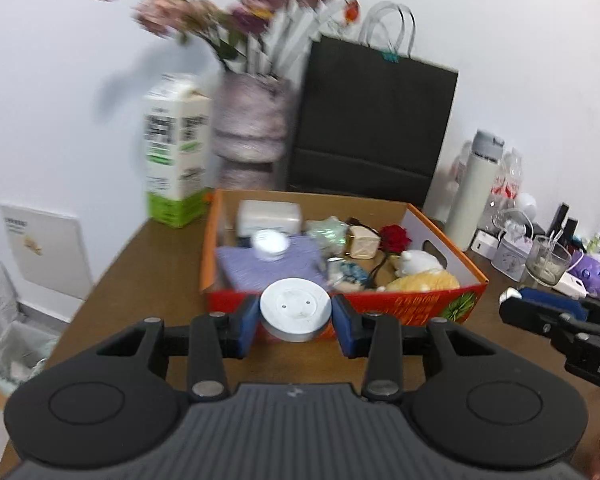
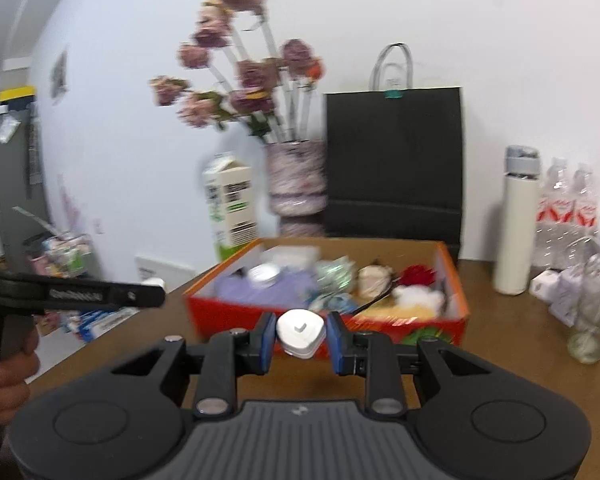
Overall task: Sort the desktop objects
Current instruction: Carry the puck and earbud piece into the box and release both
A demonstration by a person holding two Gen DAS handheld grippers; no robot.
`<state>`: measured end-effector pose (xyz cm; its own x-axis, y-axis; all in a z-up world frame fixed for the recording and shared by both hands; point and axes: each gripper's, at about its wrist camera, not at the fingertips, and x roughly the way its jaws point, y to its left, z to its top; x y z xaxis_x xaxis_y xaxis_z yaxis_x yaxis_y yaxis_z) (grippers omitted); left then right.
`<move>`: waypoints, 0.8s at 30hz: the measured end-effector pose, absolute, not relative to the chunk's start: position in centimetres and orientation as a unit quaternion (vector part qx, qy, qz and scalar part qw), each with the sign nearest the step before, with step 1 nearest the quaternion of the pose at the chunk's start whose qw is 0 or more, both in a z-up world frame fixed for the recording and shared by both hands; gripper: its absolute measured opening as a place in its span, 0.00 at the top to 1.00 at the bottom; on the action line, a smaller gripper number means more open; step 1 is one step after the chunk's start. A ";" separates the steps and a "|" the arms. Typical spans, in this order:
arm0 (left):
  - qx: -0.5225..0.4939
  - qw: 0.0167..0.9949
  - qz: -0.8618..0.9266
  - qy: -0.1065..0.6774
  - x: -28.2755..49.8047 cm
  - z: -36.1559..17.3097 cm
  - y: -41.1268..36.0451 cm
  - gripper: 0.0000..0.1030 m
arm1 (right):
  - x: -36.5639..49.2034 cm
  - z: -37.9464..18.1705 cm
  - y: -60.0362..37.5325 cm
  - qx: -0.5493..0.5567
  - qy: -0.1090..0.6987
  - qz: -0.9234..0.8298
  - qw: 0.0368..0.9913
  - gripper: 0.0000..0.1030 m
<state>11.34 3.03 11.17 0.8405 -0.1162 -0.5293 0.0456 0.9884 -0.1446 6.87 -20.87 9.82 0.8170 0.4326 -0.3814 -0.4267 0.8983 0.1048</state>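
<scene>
My left gripper [image 1: 295, 316] is shut on a round white jar [image 1: 295, 308], its blue pads pressing both sides, held in the air just in front of the orange cardboard box [image 1: 404, 308]. My right gripper [image 2: 301, 336] is shut on a small white rounded-triangle case [image 2: 301, 332], also lifted before the same box [image 2: 236, 312]. The box holds a purple cloth [image 1: 268, 266], a white jar [image 1: 270, 244], a red rose [image 1: 396, 237], a yellow plush [image 1: 428, 280] and other small items. Each gripper shows at the edge of the other's view.
Behind the box stand a milk carton [image 1: 176, 152], a vase of dried flowers [image 1: 252, 128] and a black paper bag [image 1: 372, 128]. To the right are a white thermos [image 1: 476, 192], water bottles [image 2: 568, 208], a glass [image 1: 546, 262] and small clutter. The brown table's [image 1: 140, 280] left edge drops to floor items.
</scene>
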 end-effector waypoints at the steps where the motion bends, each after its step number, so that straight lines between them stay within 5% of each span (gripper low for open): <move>1: -0.062 0.954 -0.045 0.290 13.1 11.3 2.6 0.61 | 8.1 10.3 -20.9 0.009 0.208 0.221 0.953 0.75; 15: -0.032 0.873 -0.075 0.481 31.2 6.9 -1.2 0.60 | 29.8 9.9 -17.7 0.032 0.387 0.197 0.900 0.75; 17: -0.036 0.869 -0.090 0.486 32.2 6.4 -1.7 0.48 | 31.7 8.4 -17.3 0.032 0.410 0.183 0.893 0.73; 18: -0.032 0.873 -0.085 0.479 32.3 6.4 -1.8 0.32 | 32.2 7.6 -17.3 0.037 0.416 0.179 0.891 0.72; 19: -0.028 0.880 -0.073 0.469 32.1 6.4 -1.7 0.27 | 32.8 6.8 -17.4 0.045 0.425 0.172 0.888 0.71; 22: -0.005 0.891 -0.070 0.449 31.5 7.0 -1.6 0.22 | 33.5 5.5 -18.1 0.071 0.446 0.156 0.879 0.46; 24: 0.001 0.893 -0.067 0.446 31.1 7.7 -1.3 0.16 | 33.0 5.7 -18.6 0.068 0.443 0.159 0.880 0.42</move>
<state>31.11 -1.29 7.72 0.5933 -0.1189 -0.7962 0.1209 0.9910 -0.0579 33.00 -18.59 5.69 0.5576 0.3407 -0.7570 -0.2197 0.9399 0.2612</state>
